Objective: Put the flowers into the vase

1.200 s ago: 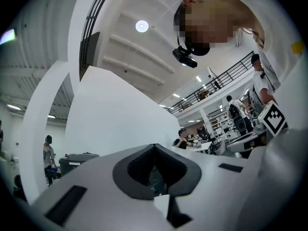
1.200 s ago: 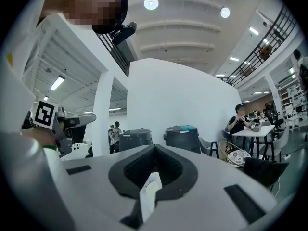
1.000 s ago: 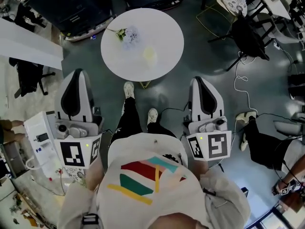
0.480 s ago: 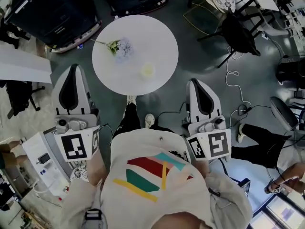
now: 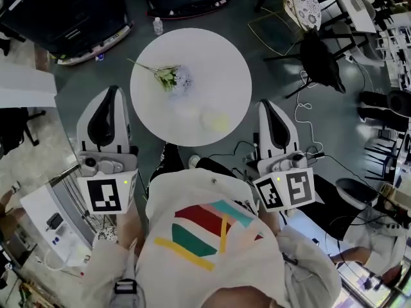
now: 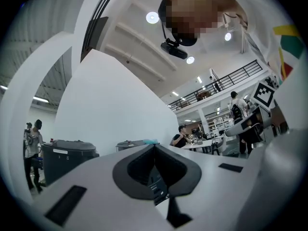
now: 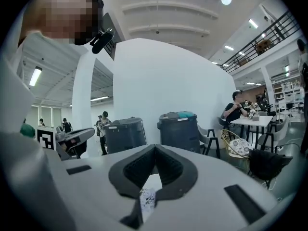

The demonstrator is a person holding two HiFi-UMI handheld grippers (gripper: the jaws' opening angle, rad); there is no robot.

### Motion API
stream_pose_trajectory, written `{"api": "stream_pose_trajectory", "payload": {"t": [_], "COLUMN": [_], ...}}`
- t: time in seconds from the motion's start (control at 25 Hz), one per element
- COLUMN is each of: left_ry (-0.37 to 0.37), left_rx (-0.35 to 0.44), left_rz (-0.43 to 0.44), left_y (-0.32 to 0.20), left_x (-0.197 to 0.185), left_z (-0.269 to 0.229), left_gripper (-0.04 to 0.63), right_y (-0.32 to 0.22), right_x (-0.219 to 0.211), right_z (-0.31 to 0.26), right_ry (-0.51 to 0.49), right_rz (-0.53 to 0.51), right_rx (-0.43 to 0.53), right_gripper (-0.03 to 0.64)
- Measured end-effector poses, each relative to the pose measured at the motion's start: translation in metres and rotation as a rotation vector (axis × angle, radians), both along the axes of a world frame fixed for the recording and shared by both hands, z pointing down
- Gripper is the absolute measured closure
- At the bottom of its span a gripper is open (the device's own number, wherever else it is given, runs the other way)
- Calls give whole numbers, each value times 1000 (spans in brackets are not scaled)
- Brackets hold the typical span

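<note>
A pale lilac flower bunch (image 5: 174, 77) with a green stem lies on the round white table (image 5: 225, 63), left of its middle. A small clear, yellowish vase (image 5: 217, 121) stands near the table's front edge. My left gripper (image 5: 113, 90) is held off the table's left side, jaws shut and empty; the left gripper view shows its jaws (image 6: 154, 146) meeting with nothing between. My right gripper (image 5: 266, 102) hovers off the table's right front edge, also shut and empty (image 7: 154, 147). Neither gripper touches the flowers or the vase.
Large black bins (image 5: 58, 11) stand beyond the table at the left, with a small bottle (image 5: 158, 25) on the floor near them. A wire chair with a patterned cushion (image 5: 302, 5) and a black chair (image 5: 324, 59) stand at the right. Cables lie on the floor; a white cart (image 5: 51, 226) stands at lower left.
The table has come nearer and lower in the head view as the person stepped toward it. Both grippers now flank its front edge. Their jaws stay shut.
</note>
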State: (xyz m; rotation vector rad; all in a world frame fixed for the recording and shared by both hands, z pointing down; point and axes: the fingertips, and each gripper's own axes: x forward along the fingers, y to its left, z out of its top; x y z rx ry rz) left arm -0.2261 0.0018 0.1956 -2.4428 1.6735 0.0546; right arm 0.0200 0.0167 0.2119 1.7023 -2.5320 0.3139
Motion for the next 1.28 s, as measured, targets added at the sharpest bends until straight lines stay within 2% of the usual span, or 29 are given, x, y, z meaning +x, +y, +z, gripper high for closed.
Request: {"api": "stream_pose_trajectory", "payload": {"t": [0.24, 0.4, 0.48, 0.56, 0.64, 0.84, 0.96, 1.0, 1.04, 1.08, 1.16, 1.28], "left_ry": [11, 44, -5, -88, -173, -293, -297, -293, -295, -298, -295, -283], "left_rx": [-43, -93, -91, -58, -32, -111, -168, -188, -219, -259, -351, -484], "left_rz": [86, 143, 151, 165, 218, 351, 407, 441, 481, 518, 570, 664], "left_y": [-47, -66, -75, -84, -94, -124, -144, -146, -147, -147, -151, -155], "left_x": [0, 16, 26, 37, 53, 73, 76, 80, 85, 88, 92, 98], "left_z": [22, 35, 38, 37, 41, 88, 117, 127, 139, 153, 181, 221], "left_gripper": [588, 588, 588, 588, 586, 586, 586, 569, 436, 337, 266, 200], "right_y": [-28, -35, -42, -52, -62, -81, -83, -81, -80, -79, -79, -80], "right_x": [9, 35, 47, 58, 73, 105, 110, 109, 108, 106, 102, 100], "right_z": [8, 29, 32, 29, 29, 32, 41, 46, 51, 55, 63, 79], "right_ry": [42, -12, -56, -74, -71, -36, -9, -7, -11, -20, -47, -60], "right_rz": [88, 134, 133, 122, 122, 150, 161, 154, 141, 127, 104, 87], "right_rx": [-25, -81, -86, -72, -67, -89, -119, -136, -154, -168, -188, -234], "right_gripper": [604, 604, 604, 604, 604, 604, 604, 604, 604, 604, 604, 604]}}
